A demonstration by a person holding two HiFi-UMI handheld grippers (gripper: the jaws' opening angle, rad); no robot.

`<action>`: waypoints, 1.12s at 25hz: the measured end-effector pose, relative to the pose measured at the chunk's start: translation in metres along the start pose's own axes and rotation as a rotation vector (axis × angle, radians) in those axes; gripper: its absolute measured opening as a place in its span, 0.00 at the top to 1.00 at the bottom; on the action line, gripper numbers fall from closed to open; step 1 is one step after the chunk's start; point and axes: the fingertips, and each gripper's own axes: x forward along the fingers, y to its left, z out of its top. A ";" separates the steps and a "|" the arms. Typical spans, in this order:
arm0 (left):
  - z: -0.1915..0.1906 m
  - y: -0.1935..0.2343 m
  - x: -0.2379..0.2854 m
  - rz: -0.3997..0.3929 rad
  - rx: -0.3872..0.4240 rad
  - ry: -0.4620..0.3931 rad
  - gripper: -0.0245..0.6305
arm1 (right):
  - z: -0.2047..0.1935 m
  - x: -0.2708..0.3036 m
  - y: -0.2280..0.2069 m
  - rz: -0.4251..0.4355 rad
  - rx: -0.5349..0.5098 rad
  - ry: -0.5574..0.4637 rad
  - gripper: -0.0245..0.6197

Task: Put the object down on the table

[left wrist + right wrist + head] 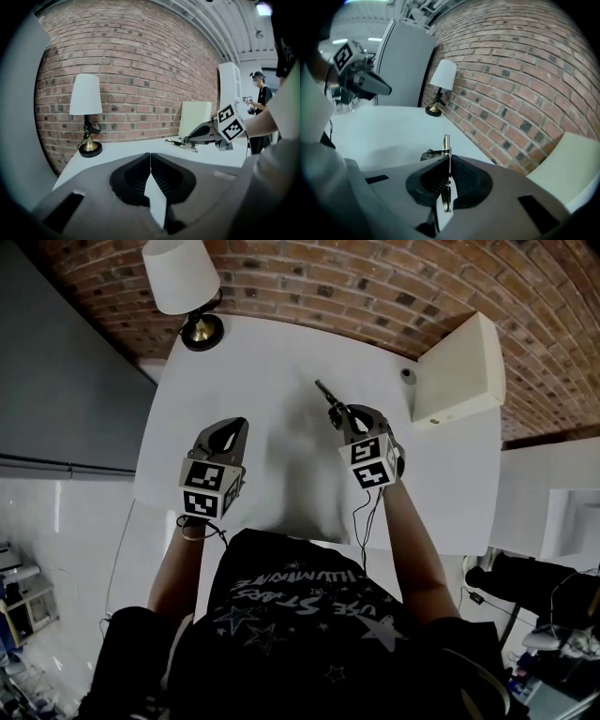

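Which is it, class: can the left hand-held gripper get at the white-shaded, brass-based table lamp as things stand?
Probably yes: the left hand-held gripper is empty, jaws together, and only bare white table lies between it and the lamp. It would have to open first.

The right gripper (449, 159) pinches a thin metal tool (446, 140) over the white surface (393, 133); a lamp (442, 77) stands beyond.

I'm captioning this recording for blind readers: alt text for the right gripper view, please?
The right tool is shut on a thin metal object over a white table. A lamp stands by the brick wall; the left tool hovers at left.
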 end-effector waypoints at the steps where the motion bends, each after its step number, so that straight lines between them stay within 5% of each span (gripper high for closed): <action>1: 0.002 0.004 0.006 -0.006 0.001 0.002 0.93 | 0.001 0.006 0.000 -0.008 -0.053 0.017 0.95; 15: -0.006 0.040 0.060 -0.053 -0.039 0.050 0.93 | 0.000 0.088 -0.007 -0.052 -0.542 0.044 0.95; 28: -0.013 0.044 0.078 -0.065 -0.048 0.074 0.93 | -0.016 0.126 -0.002 -0.045 -0.776 0.004 0.95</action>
